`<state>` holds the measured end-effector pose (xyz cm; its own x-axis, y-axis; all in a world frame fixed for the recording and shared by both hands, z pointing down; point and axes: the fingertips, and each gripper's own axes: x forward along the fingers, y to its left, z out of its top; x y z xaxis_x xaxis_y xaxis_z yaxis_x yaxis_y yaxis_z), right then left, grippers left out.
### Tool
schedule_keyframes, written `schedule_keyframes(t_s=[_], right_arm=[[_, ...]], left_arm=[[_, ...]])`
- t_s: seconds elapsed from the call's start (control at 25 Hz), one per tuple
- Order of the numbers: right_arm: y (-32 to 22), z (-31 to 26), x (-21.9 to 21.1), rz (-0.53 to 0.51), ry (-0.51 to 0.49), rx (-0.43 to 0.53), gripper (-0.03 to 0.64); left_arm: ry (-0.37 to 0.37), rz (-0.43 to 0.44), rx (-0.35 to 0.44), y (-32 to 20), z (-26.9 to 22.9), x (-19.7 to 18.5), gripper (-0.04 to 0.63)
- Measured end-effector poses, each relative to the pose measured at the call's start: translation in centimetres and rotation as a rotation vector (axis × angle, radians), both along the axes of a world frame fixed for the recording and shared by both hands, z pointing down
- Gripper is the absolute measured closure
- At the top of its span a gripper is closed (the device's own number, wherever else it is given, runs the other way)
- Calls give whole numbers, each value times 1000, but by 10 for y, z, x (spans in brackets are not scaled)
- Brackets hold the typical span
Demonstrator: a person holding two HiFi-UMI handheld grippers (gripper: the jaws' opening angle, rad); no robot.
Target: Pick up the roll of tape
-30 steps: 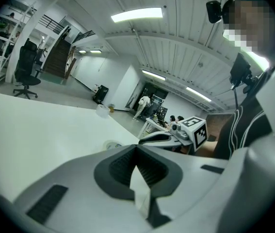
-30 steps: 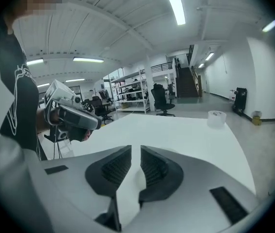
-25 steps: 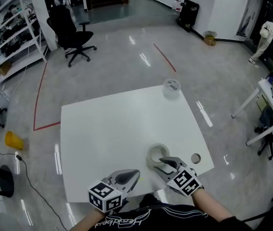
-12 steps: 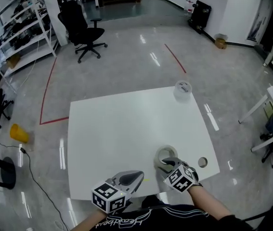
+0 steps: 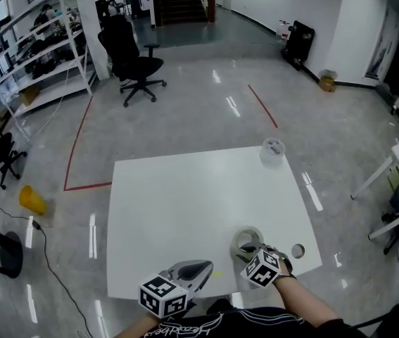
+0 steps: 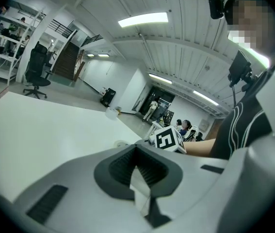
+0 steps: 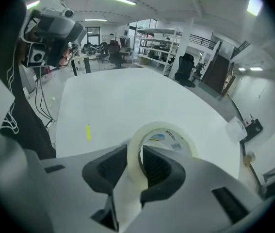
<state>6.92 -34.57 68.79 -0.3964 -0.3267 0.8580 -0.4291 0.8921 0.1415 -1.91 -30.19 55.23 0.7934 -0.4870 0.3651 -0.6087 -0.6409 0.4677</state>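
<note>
Tape roll [image 7: 162, 136]: flat on table [image 5: 185, 210], near front-right edge. Prob light, stiff ring w/ slick sides, so pinch the wall. R gripper [image 7: 135, 166]: jaws just been closing, one inside core, one outside, pads on wall. L gripper [image 6: 137, 171]: jaws together, empty, well apart from roll.

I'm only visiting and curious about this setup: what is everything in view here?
table: one, white, on the grey floor
roll of tape: one, off-white, table's near right part
clear lidded container: one, table's far right corner
office chair: one, black, beyond the table
shelving unit: one, white, far left
yellow object: one, floor at left
left gripper: one, grey, over table's near edge, shut, empty
right gripper: one, grey, jaws have just been closing, now pressing the roll's wall
</note>
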Motion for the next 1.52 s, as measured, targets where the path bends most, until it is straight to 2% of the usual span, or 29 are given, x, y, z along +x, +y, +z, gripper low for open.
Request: schedule_keyframes(t_s=[0.2,0.44,0.64,0.96,1.24,1.52], right_arm=[[-3,-1,-1,9,-15,15,520],[-7,-9,3,125,-95,27,526],[-1,-36,-4,262,-305,6,526],[30,-112,-8,344,-605,25,526],[57,-199,-10,335,-821,149,525],[84,-241,-15,303,-1030,128,525]], left_arm=[[8,-3,5,4,-5,-1,592],[9,-8,25,11,-16,-1,592],[6,-2,45,16,-22,-3,592],[26,28,114,30,-48,-3,592],[37,54,193,38,-75,0,592],[50,62,246,46,-96,-3,592]])
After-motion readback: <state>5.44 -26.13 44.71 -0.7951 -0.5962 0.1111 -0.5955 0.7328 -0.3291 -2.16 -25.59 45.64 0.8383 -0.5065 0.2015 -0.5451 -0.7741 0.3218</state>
